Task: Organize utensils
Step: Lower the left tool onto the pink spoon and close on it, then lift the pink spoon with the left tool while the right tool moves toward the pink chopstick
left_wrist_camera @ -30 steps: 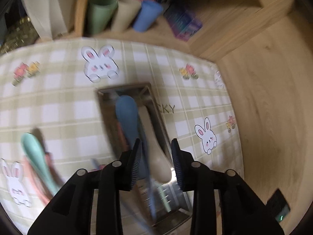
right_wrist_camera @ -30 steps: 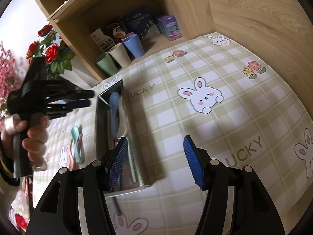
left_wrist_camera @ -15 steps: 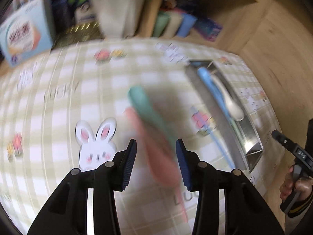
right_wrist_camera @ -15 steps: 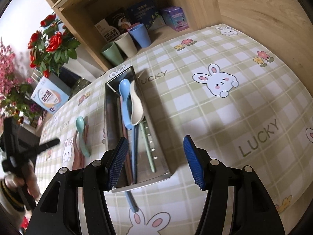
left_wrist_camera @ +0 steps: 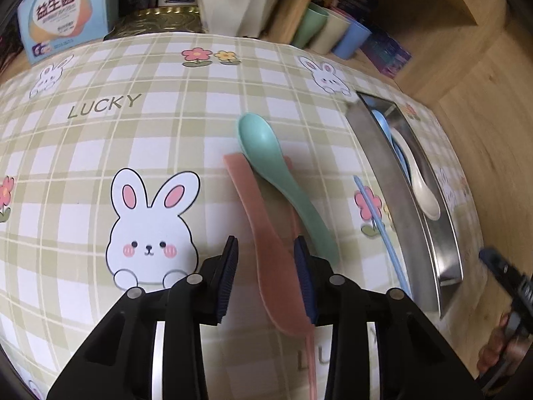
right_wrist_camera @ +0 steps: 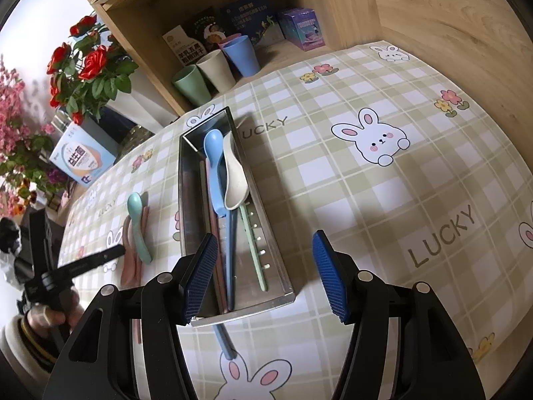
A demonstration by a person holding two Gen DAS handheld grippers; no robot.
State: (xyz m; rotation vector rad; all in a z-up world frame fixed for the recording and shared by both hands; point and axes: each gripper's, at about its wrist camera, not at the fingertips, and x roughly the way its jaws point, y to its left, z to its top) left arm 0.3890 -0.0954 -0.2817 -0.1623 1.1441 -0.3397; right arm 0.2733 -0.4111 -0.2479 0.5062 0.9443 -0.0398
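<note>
A teal spoon (left_wrist_camera: 279, 173) lies across a pink spoon (left_wrist_camera: 266, 240) on the checked tablecloth, left of a steel tray (left_wrist_camera: 393, 180). My left gripper (left_wrist_camera: 266, 276) is open, its fingers either side of the pink spoon's bowl end, close above it. The tray (right_wrist_camera: 186, 200) holds a blue spoon (right_wrist_camera: 215, 170), a cream spoon (right_wrist_camera: 235, 180), and pink, blue and green sticks. A blue stick (right_wrist_camera: 223, 336) pokes out over the tray's near end. My right gripper (right_wrist_camera: 263, 273) is open and empty over the tray's near end. The left gripper (right_wrist_camera: 93, 260) shows at the left.
Three cups (right_wrist_camera: 216, 70) and boxes (right_wrist_camera: 301, 28) stand in the wooden shelf at the back. A flower pot (right_wrist_camera: 90, 70) and a blue-white box (right_wrist_camera: 81, 160) stand at the back left. A wooden wall (right_wrist_camera: 466, 16) runs along the right.
My left gripper has left the tray and swung left to the teal and pink spoons, coming down close over them. My right gripper has shifted slightly and stays open.
</note>
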